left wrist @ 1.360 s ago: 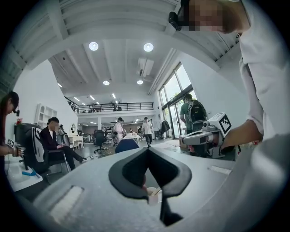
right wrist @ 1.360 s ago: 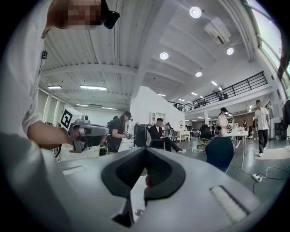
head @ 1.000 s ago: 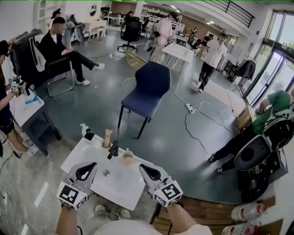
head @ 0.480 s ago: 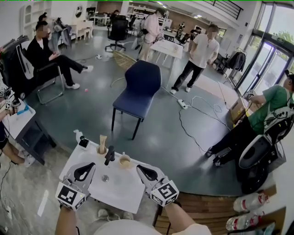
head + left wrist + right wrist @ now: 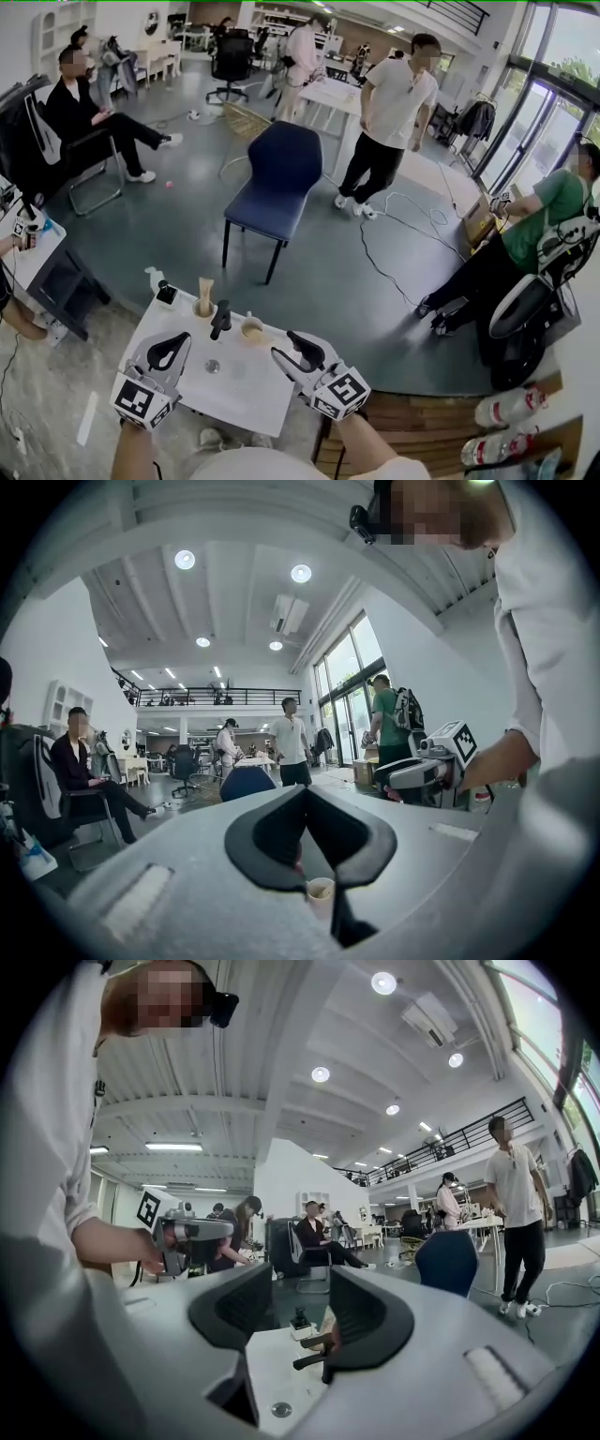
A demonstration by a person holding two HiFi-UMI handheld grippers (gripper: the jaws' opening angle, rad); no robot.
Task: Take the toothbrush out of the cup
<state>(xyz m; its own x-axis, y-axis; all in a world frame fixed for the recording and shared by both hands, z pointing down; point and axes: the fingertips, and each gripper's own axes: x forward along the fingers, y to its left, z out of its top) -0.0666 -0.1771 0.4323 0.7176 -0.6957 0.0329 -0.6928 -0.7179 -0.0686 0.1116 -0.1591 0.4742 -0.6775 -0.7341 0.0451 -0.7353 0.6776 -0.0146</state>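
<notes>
Now the left gripper (image 5: 172, 345) hovers over the near left of the table (image 5: 246, 386), jaws together and empty. At near right, the right gripper (image 5: 286, 347) has just been opening its jaws, which stand apart on nothing. Farther off, the pale toothbrush (image 5: 205, 285) stands upright in the far-left cup (image 5: 202, 307), with a dark handle (image 5: 220, 319) just to its right.
</notes>
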